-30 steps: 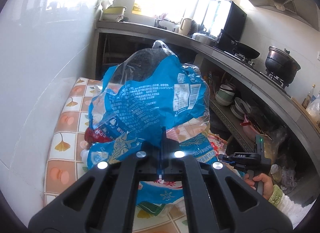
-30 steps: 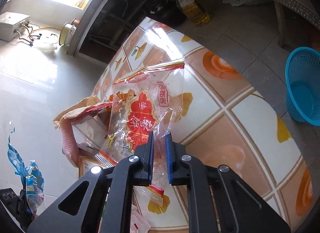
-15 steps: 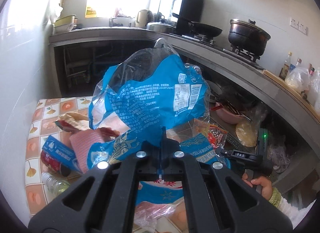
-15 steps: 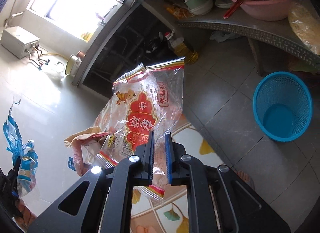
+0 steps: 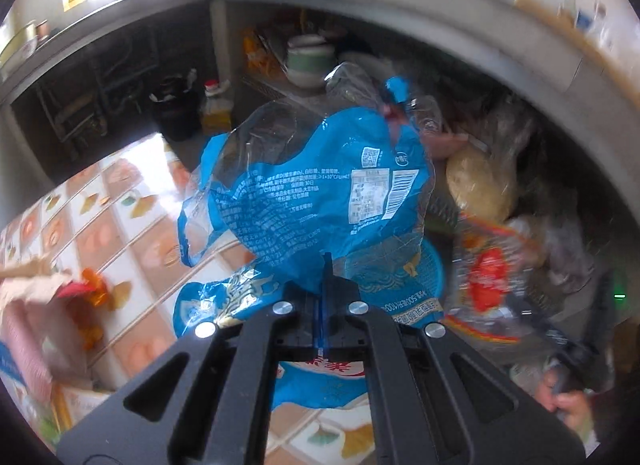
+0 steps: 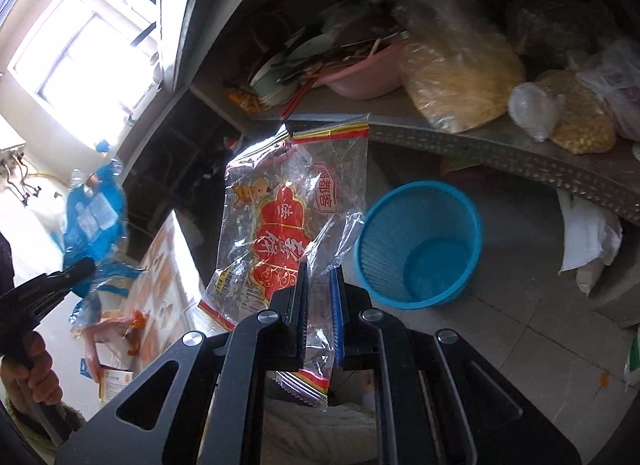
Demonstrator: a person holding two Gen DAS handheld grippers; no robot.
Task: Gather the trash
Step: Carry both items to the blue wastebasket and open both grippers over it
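While clamped: left gripper [image 5: 323, 297] on blue food bag [image 5: 320, 189]; right gripper [image 6: 318, 297] on red-printed clear wrapper [image 6: 288, 233], left of blue basket [image 6: 420, 241].

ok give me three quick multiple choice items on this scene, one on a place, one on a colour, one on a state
1. Where does the basket stand?
A. on the floor below the metal shelf
B. on the tiled table
C. on the counter

2. What is the main colour of the bag in the left hand-held gripper?
A. green
B. blue
C. yellow

3. What is the state of the right hand-held gripper?
A. wide open and empty
B. shut on a bottle
C. shut on the wrapper

Answers:
1 A, the basket sits on grey floor tiles under the shelf.
2 B, its printed plastic is blue with a white label.
3 C, the clear wrapper with red print is pinched between its fingers.
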